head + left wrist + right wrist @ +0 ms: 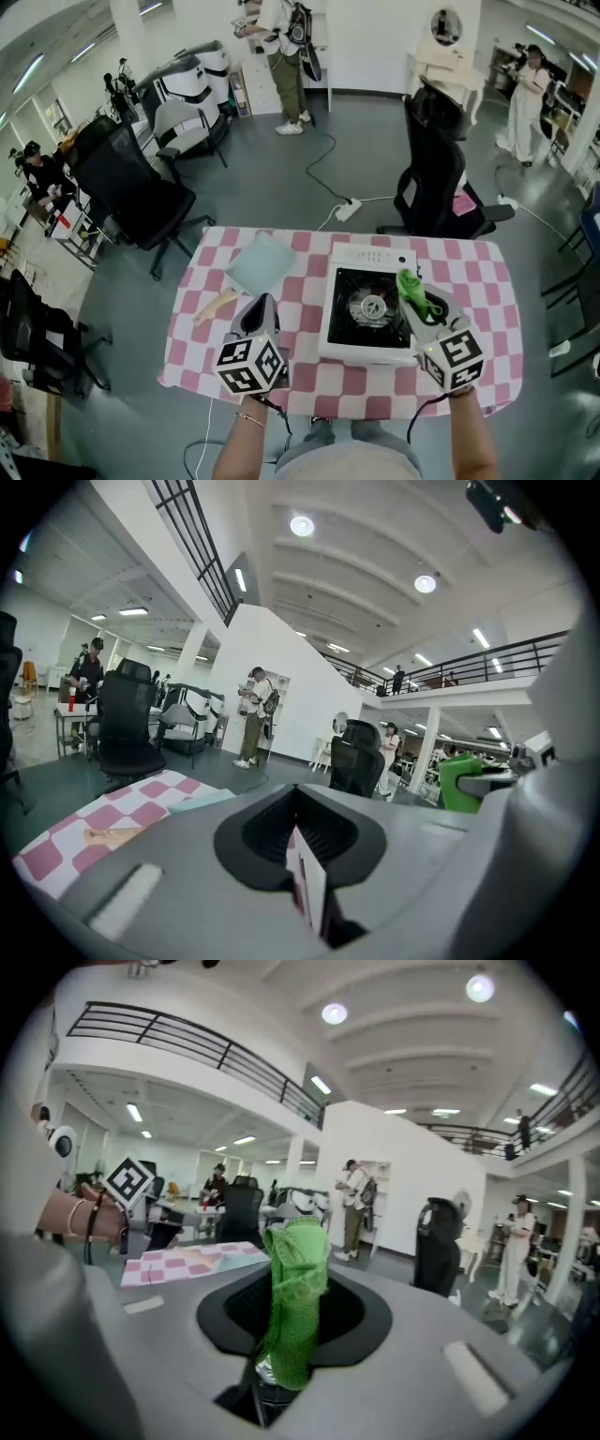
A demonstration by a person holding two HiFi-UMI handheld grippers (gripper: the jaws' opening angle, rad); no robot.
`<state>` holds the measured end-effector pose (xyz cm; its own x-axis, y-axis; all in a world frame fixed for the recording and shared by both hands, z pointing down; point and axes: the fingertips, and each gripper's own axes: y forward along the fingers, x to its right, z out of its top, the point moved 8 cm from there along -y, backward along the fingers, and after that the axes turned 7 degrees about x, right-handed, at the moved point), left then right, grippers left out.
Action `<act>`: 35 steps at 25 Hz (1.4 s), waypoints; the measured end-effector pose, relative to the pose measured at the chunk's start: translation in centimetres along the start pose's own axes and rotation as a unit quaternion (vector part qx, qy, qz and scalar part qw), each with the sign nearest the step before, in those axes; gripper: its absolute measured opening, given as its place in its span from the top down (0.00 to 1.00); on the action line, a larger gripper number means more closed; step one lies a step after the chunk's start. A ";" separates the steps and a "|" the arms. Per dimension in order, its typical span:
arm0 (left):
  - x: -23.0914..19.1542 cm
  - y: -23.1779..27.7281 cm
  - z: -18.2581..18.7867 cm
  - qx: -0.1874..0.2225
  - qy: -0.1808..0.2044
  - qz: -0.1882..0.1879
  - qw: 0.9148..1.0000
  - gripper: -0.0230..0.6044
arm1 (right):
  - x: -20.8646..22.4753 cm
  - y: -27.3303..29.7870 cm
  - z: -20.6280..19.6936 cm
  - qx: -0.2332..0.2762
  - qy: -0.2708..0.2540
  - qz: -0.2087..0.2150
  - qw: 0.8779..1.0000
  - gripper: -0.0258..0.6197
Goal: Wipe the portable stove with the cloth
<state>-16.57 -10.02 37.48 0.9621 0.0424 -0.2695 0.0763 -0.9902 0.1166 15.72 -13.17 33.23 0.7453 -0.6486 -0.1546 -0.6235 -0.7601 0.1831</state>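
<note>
- Judging the main risk first: the right gripper [412,302] is clamped on only a bunched fold of the green cloth [410,284]. The rest of the cloth stands loose above the jaws. Dragging it over the burner could pull it free.
- Second risk: the middle of the portable stove [367,305] has a burner ring and raised pan supports. Loose terry would likely snag there, so the flat white rim looks the safer place to begin.
- Third risk: nothing braces the stove. It sits on the checked cover of the worktop [487,281], near the front edge. A firm wipe could push it along or ruck the cover.
- Right gripper pose: it hovers over the stove's right side with the forearm coming up from the near edge. The right gripper view looks out level across the room rather than down. By my reading the cloth is not on the surface yet, and the wrist would need to tip down.
- Left gripper [265,305]: it sits left of the stove and apart from it, low above the worktop. The left gripper view shows the jaws drawn almost together with only a sliver of gap and nothing between them. It also points out at the room.
- Other items: a pale teal sheet [261,262] and a flat tan piece [216,307] lie to the left, clear of the stove. I cannot tell what the tan piece is.
</note>
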 end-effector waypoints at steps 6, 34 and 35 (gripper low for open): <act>3.5 2.3 1.5 0.020 0.021 -0.027 0.999 0.96 | 6.9 -5.3 -1.3 0.068 0.052 -0.204 0.975 0.82; 6.7 7.9 0.8 -0.009 0.059 -0.088 0.994 0.96 | 11.4 -8.3 -5.9 0.036 0.075 -0.365 0.927 0.82; 6.7 8.0 0.8 -0.010 0.060 -0.089 0.994 0.96 | 11.4 -8.2 -5.9 0.036 0.075 -0.364 0.928 0.82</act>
<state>-9.72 -17.74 35.87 0.9571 0.2330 -0.1723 0.2517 -0.9630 0.0957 30.75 -14.08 35.68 0.9961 0.0472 -0.0744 0.0486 -0.9987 0.0174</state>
